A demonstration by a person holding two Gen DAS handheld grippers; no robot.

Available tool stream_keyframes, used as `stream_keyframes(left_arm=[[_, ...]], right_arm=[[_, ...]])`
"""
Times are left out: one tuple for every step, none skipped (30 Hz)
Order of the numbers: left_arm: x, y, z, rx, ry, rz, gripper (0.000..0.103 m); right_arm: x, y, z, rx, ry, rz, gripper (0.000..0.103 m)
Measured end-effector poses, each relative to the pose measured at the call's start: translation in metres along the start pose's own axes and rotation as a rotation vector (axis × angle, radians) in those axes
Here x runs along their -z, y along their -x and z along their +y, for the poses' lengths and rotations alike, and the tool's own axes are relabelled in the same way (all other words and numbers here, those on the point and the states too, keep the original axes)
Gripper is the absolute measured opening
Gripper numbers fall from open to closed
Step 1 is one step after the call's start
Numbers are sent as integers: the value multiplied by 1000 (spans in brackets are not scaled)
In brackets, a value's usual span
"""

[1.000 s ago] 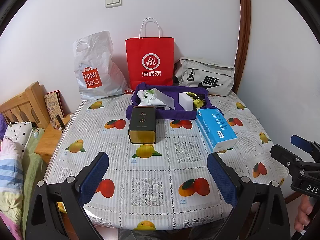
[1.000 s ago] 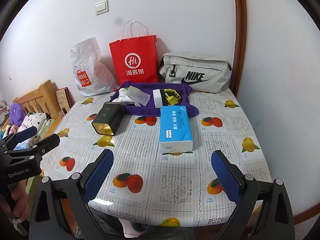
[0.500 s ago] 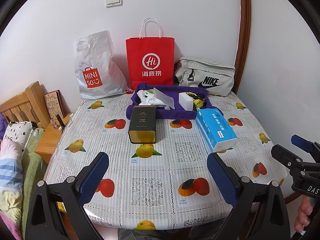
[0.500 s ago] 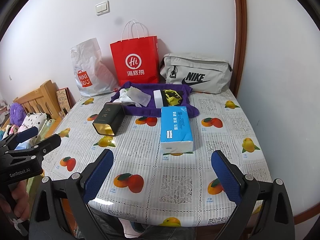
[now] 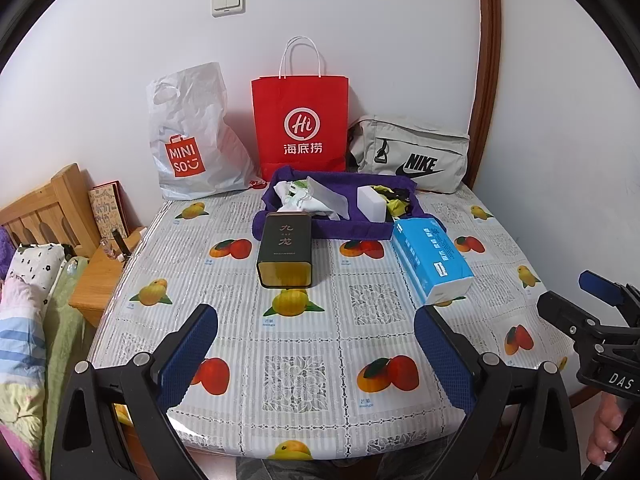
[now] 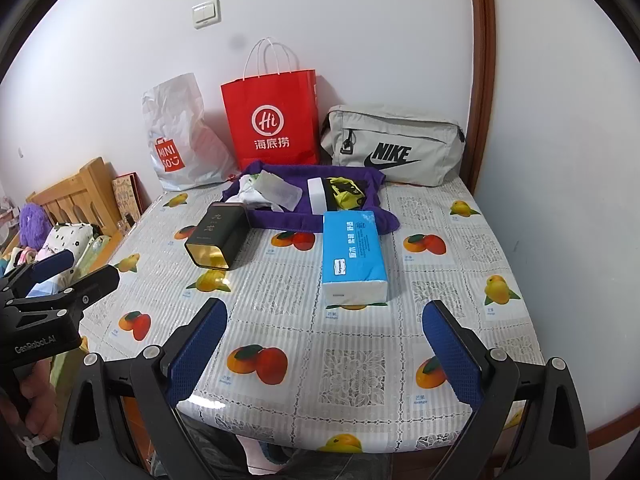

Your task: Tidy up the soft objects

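A purple cloth [image 5: 352,229] [image 6: 280,216] lies at the back of the table, holding a white crumpled fabric [image 5: 304,200] [image 6: 256,194], a white sponge block [image 5: 371,203] [image 6: 316,192] and a yellow-black soft item [image 5: 396,200] [image 6: 346,194]. A blue tissue pack [image 5: 430,260] [image 6: 354,256] and a black tin [image 5: 285,250] [image 6: 218,236] lie in front of it. My left gripper [image 5: 316,354] is open and empty over the table's near edge. My right gripper [image 6: 324,354] is open and empty too, near the front edge.
A white Miniso bag [image 5: 192,136], a red paper bag [image 5: 300,120] and a grey Nike bag [image 5: 412,156] stand against the back wall. A wooden bed frame [image 5: 44,208] and bedding lie left of the fruit-print table [image 5: 312,368]. A wall is close on the right.
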State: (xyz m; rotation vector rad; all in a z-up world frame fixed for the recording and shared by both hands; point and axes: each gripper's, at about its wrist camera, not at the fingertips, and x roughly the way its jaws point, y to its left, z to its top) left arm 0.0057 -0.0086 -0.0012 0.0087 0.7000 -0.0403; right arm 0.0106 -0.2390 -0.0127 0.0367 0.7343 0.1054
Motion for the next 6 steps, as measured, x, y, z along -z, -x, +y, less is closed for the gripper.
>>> stream_keyframes(left_arm=[[0,0,0,1,-1,0,99],[0,0,0,1,0,1,99],[0,0,0,0,0,0,99],[1,0,0,1,0,-3,99],[0,0,0,1,-2,-3,99],[0,-1,0,-1,-2,-1,99]], right_arm=[[0,0,0,1,0,1,97],[1,-1,0,2,1,2,97],[1,-1,0,3,0,3,97],[1,-1,-1,3,0,3,97],[1,-1,-1,2,1,4,97],[1,-2,-1,2,1,5,97]])
